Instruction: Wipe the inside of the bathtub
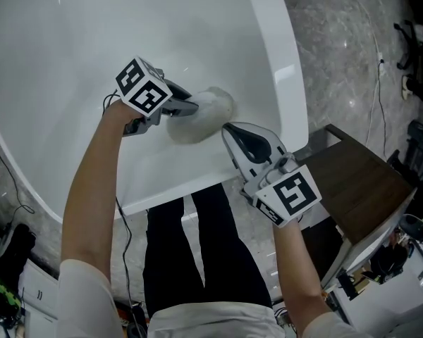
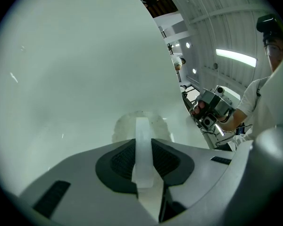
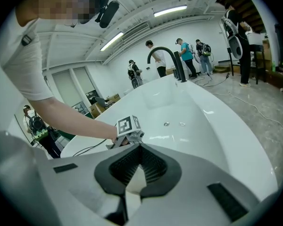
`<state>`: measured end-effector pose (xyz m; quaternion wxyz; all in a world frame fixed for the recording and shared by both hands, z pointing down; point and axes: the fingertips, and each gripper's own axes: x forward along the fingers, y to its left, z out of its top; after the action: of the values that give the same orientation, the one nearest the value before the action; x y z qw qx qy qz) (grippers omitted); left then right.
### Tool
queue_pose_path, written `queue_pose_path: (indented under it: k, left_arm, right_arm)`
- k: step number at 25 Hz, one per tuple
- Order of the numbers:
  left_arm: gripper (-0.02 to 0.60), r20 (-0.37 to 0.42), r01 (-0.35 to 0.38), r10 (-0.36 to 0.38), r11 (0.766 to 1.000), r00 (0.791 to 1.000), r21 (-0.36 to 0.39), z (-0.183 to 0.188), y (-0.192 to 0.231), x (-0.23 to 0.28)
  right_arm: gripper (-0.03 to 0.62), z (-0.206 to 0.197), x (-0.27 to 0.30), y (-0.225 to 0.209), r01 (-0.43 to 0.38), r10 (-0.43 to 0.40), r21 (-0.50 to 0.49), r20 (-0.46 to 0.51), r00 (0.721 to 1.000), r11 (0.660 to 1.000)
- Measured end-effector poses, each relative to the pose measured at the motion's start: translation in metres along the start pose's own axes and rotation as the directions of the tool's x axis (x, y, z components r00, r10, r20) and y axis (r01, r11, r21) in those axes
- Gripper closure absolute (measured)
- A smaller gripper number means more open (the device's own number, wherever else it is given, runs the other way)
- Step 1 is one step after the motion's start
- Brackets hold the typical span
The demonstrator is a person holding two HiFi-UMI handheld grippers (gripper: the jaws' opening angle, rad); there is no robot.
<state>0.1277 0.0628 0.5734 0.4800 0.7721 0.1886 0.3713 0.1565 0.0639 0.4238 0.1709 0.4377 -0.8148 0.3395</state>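
Observation:
The white bathtub (image 1: 70, 41) fills the head view, and I stand at its near rim (image 1: 285, 76). My left gripper (image 1: 189, 108) reaches into the tub and is shut on a white cloth (image 1: 210, 111) that rests against the inner wall. In the left gripper view a strip of the cloth (image 2: 142, 126) runs between the shut jaws of the left gripper (image 2: 142, 142). My right gripper (image 1: 230, 129) hovers just right of the cloth, near the rim, jaws shut and holding nothing. The right gripper (image 3: 140, 149) faces down the tub (image 3: 188, 112) toward the left gripper (image 3: 127, 126).
A black faucet (image 3: 166, 60) stands at the tub's far end, with a drain (image 3: 166, 124) on the tub floor. A dark wooden stand (image 1: 356, 182) sits right of me on the marble floor (image 1: 338, 41). Cables (image 1: 377, 83) lie there. Several people stand beyond the tub.

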Motion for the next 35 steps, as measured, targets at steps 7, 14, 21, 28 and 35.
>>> queue_pose_path:
  k: [7, 14, 21, 28, 35]
  left_arm:
    - [0.488, -0.02, -0.003, 0.002, 1.0, 1.0, -0.029, -0.017, 0.005, -0.005]
    - [0.488, -0.024, 0.014, -0.015, 0.999, 1.0, -0.031, -0.059, 0.0, -0.038]
    - [0.488, -0.025, 0.017, -0.018, 0.999, 1.0, -0.034, -0.089, -0.006, -0.061]
    - [0.488, -0.02, 0.015, -0.016, 1.0, 1.0, -0.028, -0.113, -0.013, -0.081]
    - [0.489, -0.064, 0.002, -0.005, 0.999, 0.998, -0.048, -0.149, -0.012, -0.106]
  right_arm:
    - [0.576, -0.004, 0.003, -0.005, -0.017, 0.017, 0.0, -0.012, 1.0, 1.0]
    - [0.576, -0.006, 0.031, 0.027, -0.047, 0.046, -0.014, -0.028, 0.999, 0.999]
    - [0.576, -0.001, 0.05, 0.055, -0.089, 0.087, -0.042, -0.041, 0.995, 0.995]
    - [0.576, -0.001, 0.066, 0.083, -0.118, 0.114, -0.061, -0.056, 0.992, 0.991]
    - [0.576, 0.002, 0.078, 0.099, -0.137, 0.133, -0.074, -0.062, 0.989, 0.988]
